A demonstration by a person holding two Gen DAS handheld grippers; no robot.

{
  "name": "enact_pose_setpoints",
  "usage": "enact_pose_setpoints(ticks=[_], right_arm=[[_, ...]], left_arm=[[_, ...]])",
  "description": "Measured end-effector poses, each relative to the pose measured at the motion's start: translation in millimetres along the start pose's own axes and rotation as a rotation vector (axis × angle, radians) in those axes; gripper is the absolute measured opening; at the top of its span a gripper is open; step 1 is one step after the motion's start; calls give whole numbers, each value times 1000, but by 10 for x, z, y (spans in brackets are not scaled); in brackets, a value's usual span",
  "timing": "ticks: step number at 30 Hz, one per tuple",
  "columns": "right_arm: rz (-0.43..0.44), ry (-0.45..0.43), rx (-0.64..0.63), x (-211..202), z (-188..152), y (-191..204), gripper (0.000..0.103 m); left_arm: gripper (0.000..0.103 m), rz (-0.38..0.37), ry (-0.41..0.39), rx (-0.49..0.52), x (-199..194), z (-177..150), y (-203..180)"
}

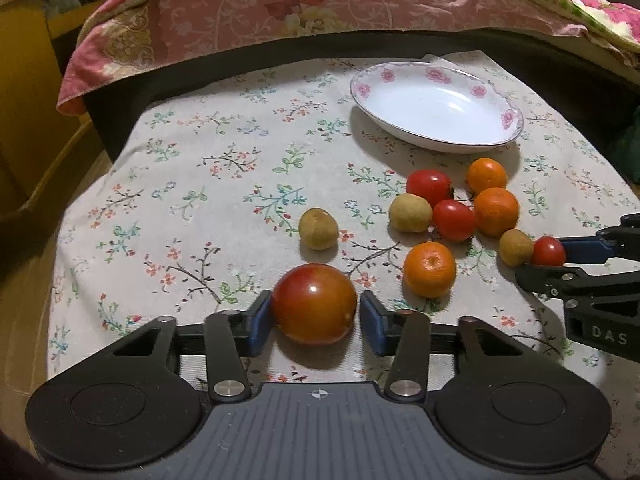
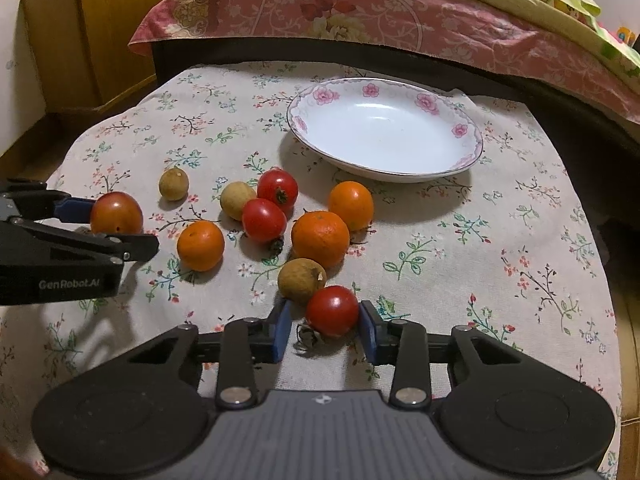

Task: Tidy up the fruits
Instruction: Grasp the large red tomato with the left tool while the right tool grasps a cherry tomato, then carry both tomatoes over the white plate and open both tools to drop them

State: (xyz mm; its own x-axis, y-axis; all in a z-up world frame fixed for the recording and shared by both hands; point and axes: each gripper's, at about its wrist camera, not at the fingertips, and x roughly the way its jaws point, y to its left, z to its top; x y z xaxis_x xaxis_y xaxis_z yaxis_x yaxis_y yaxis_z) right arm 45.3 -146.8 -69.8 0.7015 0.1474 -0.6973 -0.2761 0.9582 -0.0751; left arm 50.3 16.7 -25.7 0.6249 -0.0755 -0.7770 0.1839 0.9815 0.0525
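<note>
My left gripper (image 1: 316, 316) is open around a large red-orange tomato (image 1: 314, 303) on the floral cloth; the left pad touches it and the right pad stands a little off. My right gripper (image 2: 323, 325) is open around a small red tomato (image 2: 333, 310); the right pad touches it and a gap shows on the left. A white flowered plate (image 1: 436, 106) stands empty at the back; it also shows in the right wrist view (image 2: 384, 128). Between the grippers lie three oranges (image 2: 320, 238), two red tomatoes (image 2: 264, 220) and three brown longans (image 2: 302, 280).
The table's floral cloth (image 1: 200, 184) ends at a dark gap before a bed with a pink floral quilt (image 1: 256, 12). A yellow wooden cabinet (image 2: 80, 32) stands at the left. The right gripper's body (image 1: 592, 280) reaches in from the right of the fruit cluster.
</note>
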Motion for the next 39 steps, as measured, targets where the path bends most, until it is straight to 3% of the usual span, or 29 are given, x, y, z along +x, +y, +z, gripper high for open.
enact_pose_setpoints(ticks=[19,24,39], right_arm=[[-21,11,-14,21,29,21,32],[-23,14,-23,24,32,29,31],[-63,13,-73,-32,-9,78,27]], left_arm=[[57,21,-16,30,34,18,-55],[51,26,-23,42,17,14,-60],[51,18,-27,47,-98,-2,-81]])
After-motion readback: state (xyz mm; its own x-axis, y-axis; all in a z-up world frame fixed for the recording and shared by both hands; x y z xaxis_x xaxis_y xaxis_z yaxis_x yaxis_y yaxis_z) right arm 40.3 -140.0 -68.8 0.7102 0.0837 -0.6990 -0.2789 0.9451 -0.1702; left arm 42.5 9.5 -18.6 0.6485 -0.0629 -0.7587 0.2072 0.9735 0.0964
